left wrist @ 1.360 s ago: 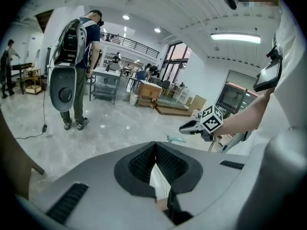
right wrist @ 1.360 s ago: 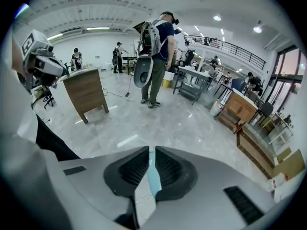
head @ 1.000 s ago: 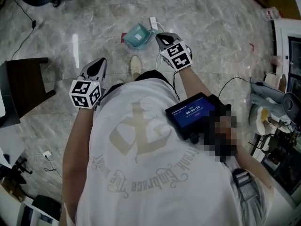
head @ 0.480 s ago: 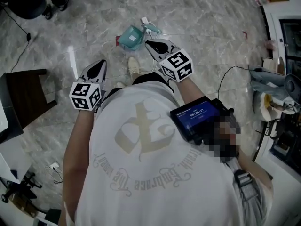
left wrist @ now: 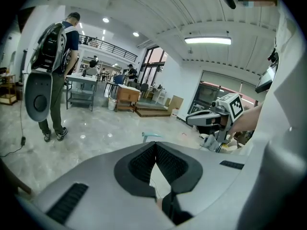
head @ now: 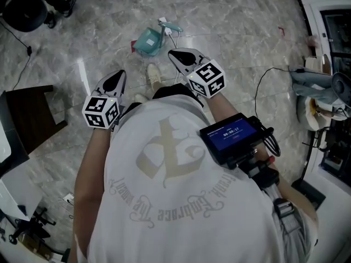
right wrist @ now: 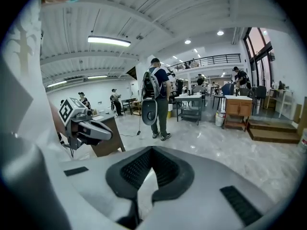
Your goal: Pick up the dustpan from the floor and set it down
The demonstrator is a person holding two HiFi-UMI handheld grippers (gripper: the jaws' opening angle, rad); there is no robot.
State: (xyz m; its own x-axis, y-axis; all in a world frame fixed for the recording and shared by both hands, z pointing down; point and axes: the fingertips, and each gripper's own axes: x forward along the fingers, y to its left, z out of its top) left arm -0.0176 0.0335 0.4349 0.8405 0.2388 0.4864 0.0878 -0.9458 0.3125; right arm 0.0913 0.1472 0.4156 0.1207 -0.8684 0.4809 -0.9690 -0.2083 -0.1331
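Observation:
The teal dustpan (head: pixel 148 41) lies on the marble floor ahead of the person's feet, with white cables by its handle. In the left gripper view only its pale handle (left wrist: pixel 149 136) shows above the jaws. My left gripper (head: pixel 117 75) hangs at the left, apart from the dustpan, its jaws shut on nothing (left wrist: pixel 155 146). My right gripper (head: pixel 176 55) points toward the dustpan from just below and right of it in the head view, held above the floor. Its jaws are shut and empty (right wrist: pixel 152 150). Each gripper shows in the other's view: right gripper (left wrist: pixel 211 117), left gripper (right wrist: pixel 86 127).
A dark wooden table (head: pixel 30 100) stands at the left. A white shoe (head: pixel 155 75) sits between the grippers. A black cable (head: pixel 269 78) and cluttered shelving (head: pixel 329 97) lie at the right. A person with a backpack (left wrist: pixel 55 56) stands further off.
The right gripper has swung leftward and rolled, its tip now nearer the dustpan. The left gripper has shifted only slightly. The dustpan stays on the floor.

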